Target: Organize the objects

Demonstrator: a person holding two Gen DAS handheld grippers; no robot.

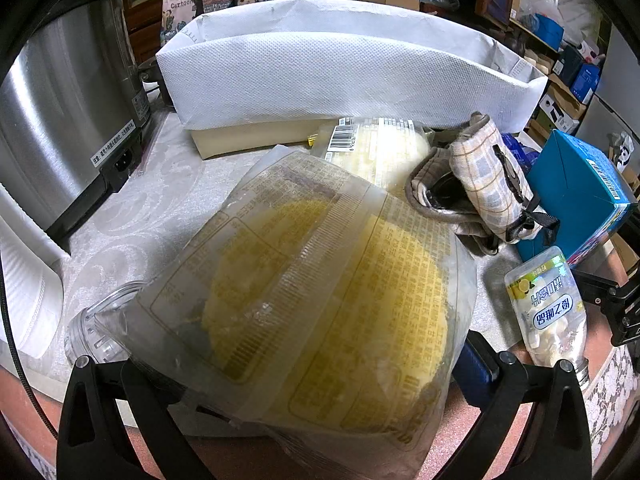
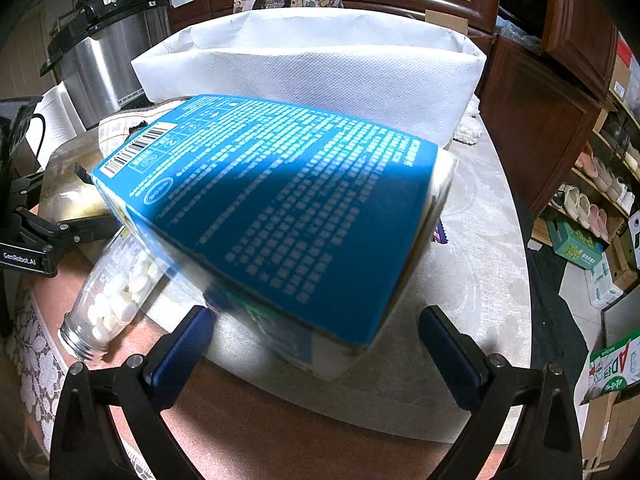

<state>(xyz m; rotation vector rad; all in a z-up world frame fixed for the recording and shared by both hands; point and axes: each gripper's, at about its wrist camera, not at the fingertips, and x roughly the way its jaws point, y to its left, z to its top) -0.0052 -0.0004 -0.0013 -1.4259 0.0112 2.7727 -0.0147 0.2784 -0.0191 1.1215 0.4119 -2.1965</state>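
A clear packet of yellow noodles (image 1: 320, 280) fills the left wrist view. It lies between the wide-apart fingers of my left gripper (image 1: 288, 360), covering the left finger; the blue right pad (image 1: 476, 368) shows just beside its edge. A blue printed box (image 2: 288, 208) rests tilted on the table, its near end between the fingers of my open right gripper (image 2: 316, 332). A bottle of white tablets (image 2: 116, 292) lies on its side left of the box. A white fabric bin (image 2: 320, 64) stands behind everything.
A second packet with a barcode (image 1: 372, 148) and a checked cloth mitt (image 1: 480, 184) lie in front of the bin. A clear jar (image 1: 96, 328) lies at the left. A steel cooker (image 1: 68, 120) stands far left. Shoe shelves (image 2: 600, 192) and cartons are off the table's right edge.
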